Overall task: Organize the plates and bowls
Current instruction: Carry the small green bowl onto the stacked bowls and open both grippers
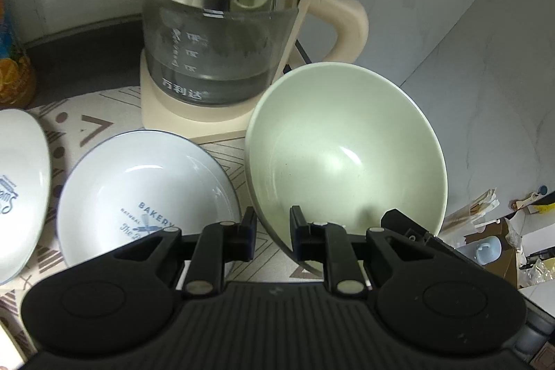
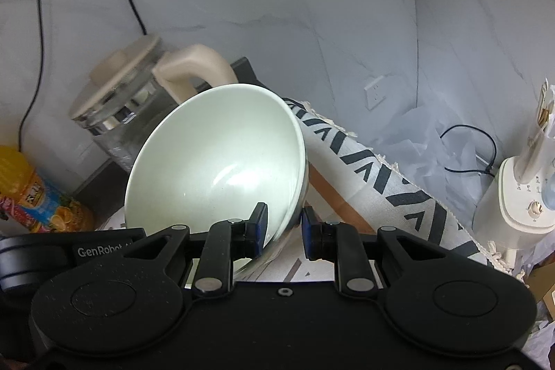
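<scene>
Green bowl (image 1: 347, 155): it is up off the cloth and tipped on its side, so its open face looks back at both cameras; it hangs just in front of the kettle (image 1: 222, 33)
Left gripper (image 1: 273, 236): its two fingers sit on each side of the green bowl's near rim, pinching it
Right gripper (image 2: 284, 229): it pinches the same bowl's rim, one finger inside, one outside, likely so that two holds stop the bowl from swinging
White bakery bowl (image 1: 145, 193): it sits flat on the patterned cloth (image 1: 100, 113), just left of the green bowl; I think the green bowl could go into it
Second white bowl (image 1: 20, 189): it is at the far left, only partly in view
Edges: the kettle and its handle (image 2: 194, 65) are very close behind the green bowl; the cloth's edge (image 2: 399, 172) drops off on the right
Open room: there is free space above the white bakery bowl, so moving left looks safest
Juice bottle (image 2: 38, 196): it stands far left, out of the way
</scene>
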`<state>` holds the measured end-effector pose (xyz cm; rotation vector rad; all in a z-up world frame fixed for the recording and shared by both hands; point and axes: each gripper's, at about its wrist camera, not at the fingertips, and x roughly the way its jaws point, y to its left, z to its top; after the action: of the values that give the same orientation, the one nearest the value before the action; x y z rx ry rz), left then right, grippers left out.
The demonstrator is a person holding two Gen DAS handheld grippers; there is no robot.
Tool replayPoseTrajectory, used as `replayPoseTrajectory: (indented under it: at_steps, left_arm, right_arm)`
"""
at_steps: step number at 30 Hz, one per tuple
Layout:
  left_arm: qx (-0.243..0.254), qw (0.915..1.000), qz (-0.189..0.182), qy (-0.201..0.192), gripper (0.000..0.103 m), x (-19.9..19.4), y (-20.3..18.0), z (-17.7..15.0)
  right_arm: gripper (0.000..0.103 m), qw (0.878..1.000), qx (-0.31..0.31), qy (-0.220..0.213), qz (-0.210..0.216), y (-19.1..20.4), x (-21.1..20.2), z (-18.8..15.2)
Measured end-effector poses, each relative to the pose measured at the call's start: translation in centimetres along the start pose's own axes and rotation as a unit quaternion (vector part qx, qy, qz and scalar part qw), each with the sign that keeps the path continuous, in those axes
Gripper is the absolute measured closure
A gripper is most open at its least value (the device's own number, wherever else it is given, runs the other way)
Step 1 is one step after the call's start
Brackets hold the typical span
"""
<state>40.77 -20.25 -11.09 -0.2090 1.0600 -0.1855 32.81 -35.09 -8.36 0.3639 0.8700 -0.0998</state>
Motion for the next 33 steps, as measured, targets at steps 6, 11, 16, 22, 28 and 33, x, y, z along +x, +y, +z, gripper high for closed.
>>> replayPoseTrajectory:
  at_steps: [6,11,16,22,28,33]
  left_arm:
    - [-0.011,0.9998,0.003,-0.019,0.085,-2.6,0.0,-1.1]
    - [-0.004,0.9993,0.012,-0.035,0.085,-4.9,0.1,-2.1]
    - [-0.013,0.9987,0.018,-0.045,0.085,-6.9,0.8,-3.7]
    - [-0.023,0.9982,0.024,-0.049,0.085,-8.6,1.6,-5.9]
    - [-0.033,0.9977,0.03,-0.052,0.085,-10.2,2.4,-8.3]
    - [-0.044,0.9971,0.034,-0.052,0.085,-11.2,3.2,-10.4]
  right_arm:
    - [0.082,1.0,-0.018,-0.01,0.018,1.0,-2.5,-0.7]
    - [0.082,0.999,-0.035,-0.02,0.028,1.8,-4.5,-1.9]
    - [0.082,0.998,-0.048,-0.023,0.038,2.0,-5.9,-3.1]
    - [0.082,0.997,-0.057,-0.02,0.049,2.3,-7.4,-4.8]
    - [0.082,0.996,-0.063,-0.013,0.059,2.5,-8.8,-6.6]
    - [0.081,0.995,-0.068,-0.008,0.067,2.8,-9.6,-8.0]
